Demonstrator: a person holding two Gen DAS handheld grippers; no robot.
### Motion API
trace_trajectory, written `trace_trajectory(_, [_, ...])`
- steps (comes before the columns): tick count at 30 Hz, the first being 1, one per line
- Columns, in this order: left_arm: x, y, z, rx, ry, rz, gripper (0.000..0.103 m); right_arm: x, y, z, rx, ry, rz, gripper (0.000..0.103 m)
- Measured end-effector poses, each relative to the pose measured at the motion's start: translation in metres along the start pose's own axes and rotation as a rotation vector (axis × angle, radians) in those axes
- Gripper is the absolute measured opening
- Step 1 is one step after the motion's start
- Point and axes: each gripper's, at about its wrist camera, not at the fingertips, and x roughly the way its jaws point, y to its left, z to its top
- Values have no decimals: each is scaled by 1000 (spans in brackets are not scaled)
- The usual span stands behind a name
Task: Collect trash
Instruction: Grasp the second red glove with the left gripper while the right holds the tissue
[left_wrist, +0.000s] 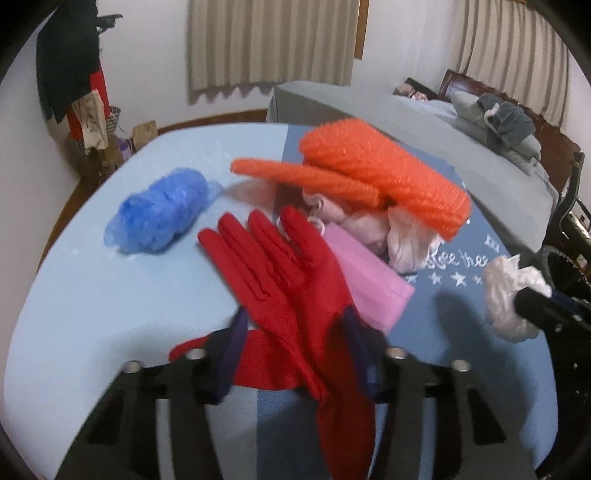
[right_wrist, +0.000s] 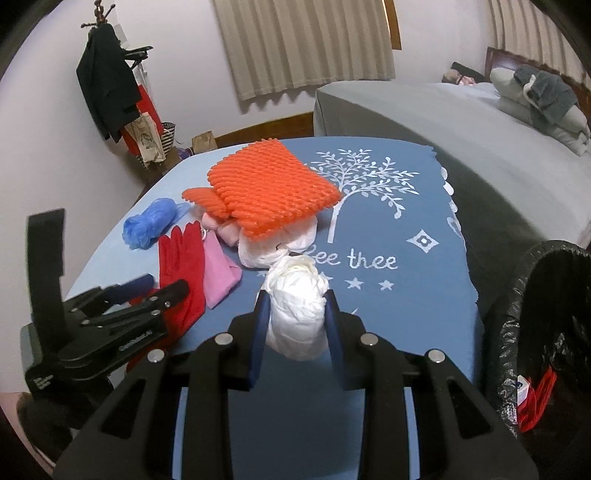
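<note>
My left gripper (left_wrist: 295, 325) stands open around the cuff end of a red glove (left_wrist: 288, 280) that lies flat on the table; its jaws are apart on either side of the glove. In the right wrist view the left gripper (right_wrist: 162, 282) sits at the left over the same glove (right_wrist: 183, 266). My right gripper (right_wrist: 295, 295) is shut on a crumpled white plastic bag (right_wrist: 295, 314) and holds it above the blue cloth; the bag also shows in the left wrist view (left_wrist: 509, 295).
A blue plastic wad (left_wrist: 159, 218), an orange bubble-wrap sheet (right_wrist: 266, 188), a pink cloth (right_wrist: 219, 273) and white wrapping (right_wrist: 277, 243) lie on the table. A bin lined with a black bag (right_wrist: 546, 332) stands at the right. A bed (right_wrist: 443, 122) stands behind.
</note>
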Motion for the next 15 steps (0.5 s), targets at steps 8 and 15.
trace_trajectory(8, [-8,8,2,-13,-26,-11,6,-3,-3,1,5,-3,2,29])
trace_trajectory(15, [-41,12,17,-24,-111,-16,6,-15,-2,7,5,-29,9,29])
